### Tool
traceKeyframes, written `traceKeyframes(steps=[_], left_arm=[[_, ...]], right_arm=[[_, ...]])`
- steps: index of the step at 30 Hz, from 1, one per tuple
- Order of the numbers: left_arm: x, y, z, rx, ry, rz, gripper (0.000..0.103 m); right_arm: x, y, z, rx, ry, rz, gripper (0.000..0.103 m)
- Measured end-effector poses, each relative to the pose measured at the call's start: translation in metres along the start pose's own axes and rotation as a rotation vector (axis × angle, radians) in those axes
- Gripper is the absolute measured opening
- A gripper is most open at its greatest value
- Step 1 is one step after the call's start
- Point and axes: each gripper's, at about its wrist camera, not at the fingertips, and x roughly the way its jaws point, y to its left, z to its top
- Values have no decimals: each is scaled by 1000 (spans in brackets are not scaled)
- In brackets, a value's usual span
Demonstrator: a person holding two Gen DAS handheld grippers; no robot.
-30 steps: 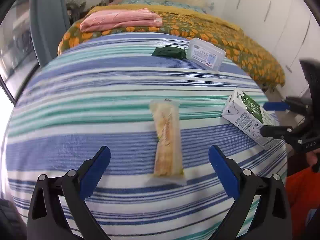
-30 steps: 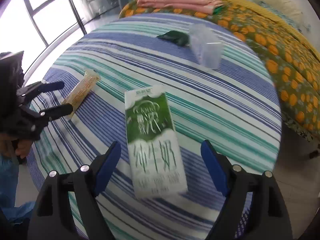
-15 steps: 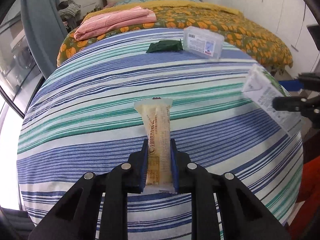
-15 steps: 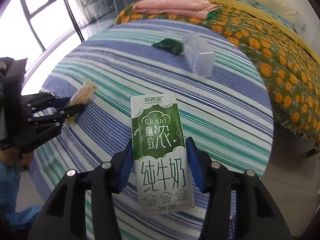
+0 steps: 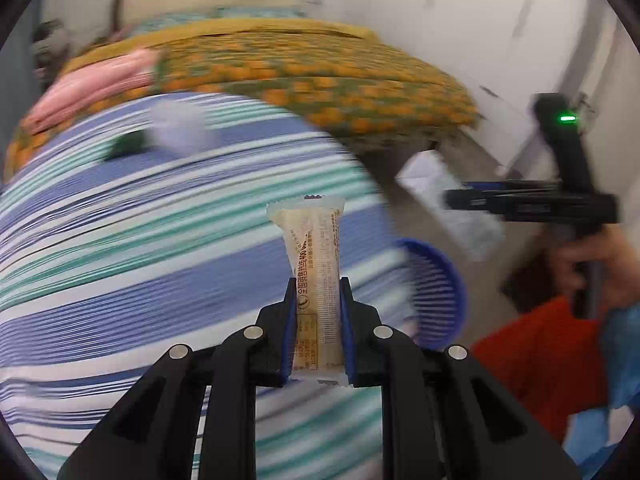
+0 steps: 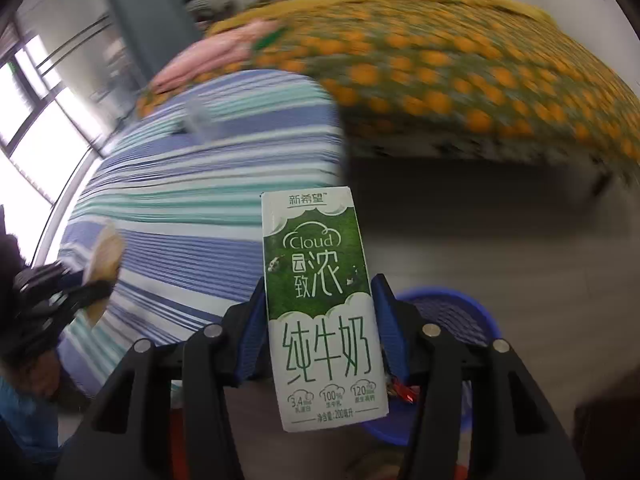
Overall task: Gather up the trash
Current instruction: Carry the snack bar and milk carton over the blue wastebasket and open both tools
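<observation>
1. The left claw (image 5: 318, 332) is clamping tight on the lower part of a snack wrapper (image 5: 316, 264), holding it upright and clear of the striped bed (image 5: 120, 260).
2. The right claw (image 6: 322, 328) is squeezing a green-and-white milk carton (image 6: 320, 304) by its sides, and the carton is standing tall between the blue pads (image 6: 390, 328), off the bed and out over the floor.
3. From the left wrist view, the right claw (image 5: 460, 200) is showing side-on with the carton (image 5: 448, 204) hanging above a blue basket (image 5: 436, 292) that is sitting on the floor just beside the bed's edge.
4. Judging by this, the carry step is in hand: both pieces of trash are lifted and heading for the basket (image 6: 452, 316).
5. The next move is calling for each claw to get squarely over the basket's mouth before letting go; the carton looks nearer to it than the wrapper.
6. On the bed, a clear plastic box (image 5: 178, 128) and a dark green scrap (image 5: 128, 146) are lying well apart from both claws, blurred, probably next in line.
</observation>
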Motion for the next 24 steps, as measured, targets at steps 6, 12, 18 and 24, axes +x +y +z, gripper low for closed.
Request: traceKeyframes(steps=[6,12,18,24], left_arm=[[59,-94,10,57,82,-143,18],[142,-131,11,39,187,-146,19],[203,-141,15,28,239,-128,19],[230,-150,21,65,234,-59,62]], right_arm=[[15,-68,-30,113,31,-111,50],[34,-115,-52,218,57,-143,50],[41,-141,-61,293,78,-159,52],[40,-153,-68,363,73,-191,71]])
